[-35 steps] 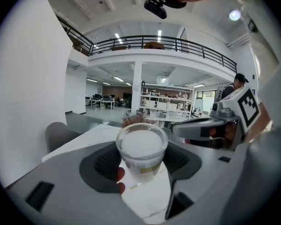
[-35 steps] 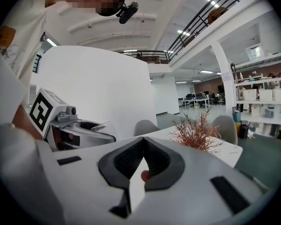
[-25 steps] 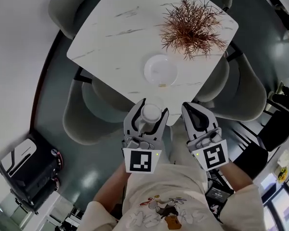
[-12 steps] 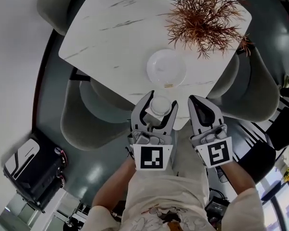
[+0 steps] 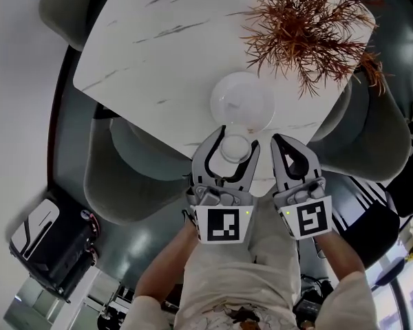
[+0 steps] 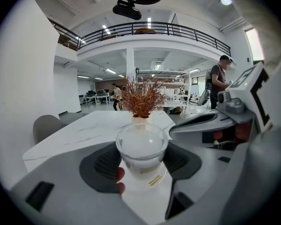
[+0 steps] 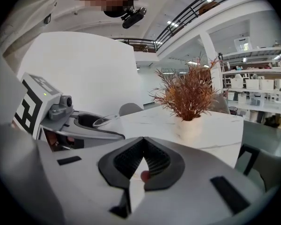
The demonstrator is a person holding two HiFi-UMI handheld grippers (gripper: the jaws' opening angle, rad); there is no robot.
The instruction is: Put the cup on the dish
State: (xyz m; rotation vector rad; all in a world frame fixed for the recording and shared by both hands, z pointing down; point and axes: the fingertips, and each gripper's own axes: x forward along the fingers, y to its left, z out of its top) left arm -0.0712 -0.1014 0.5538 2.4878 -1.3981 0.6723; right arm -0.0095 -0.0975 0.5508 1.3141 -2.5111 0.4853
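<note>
A clear glass cup sits upright between the jaws of my left gripper, which is shut on it. It hovers over the near edge of the white marble table, just short of the round white dish. In the left gripper view the cup fills the gap between the dark pads, and the dish is hidden behind it. My right gripper hangs beside the left one, shut with nothing in it; its jaws meet at the tips.
A dry reddish plant in a white pot stands at the table's far right, behind the dish. Grey chairs ring the table. A black case lies on the floor at lower left. A person stands far off.
Both grippers have moved forward toward the table. The cup, still held by the left gripper, has come from in front of the table edge to just before the dish.
</note>
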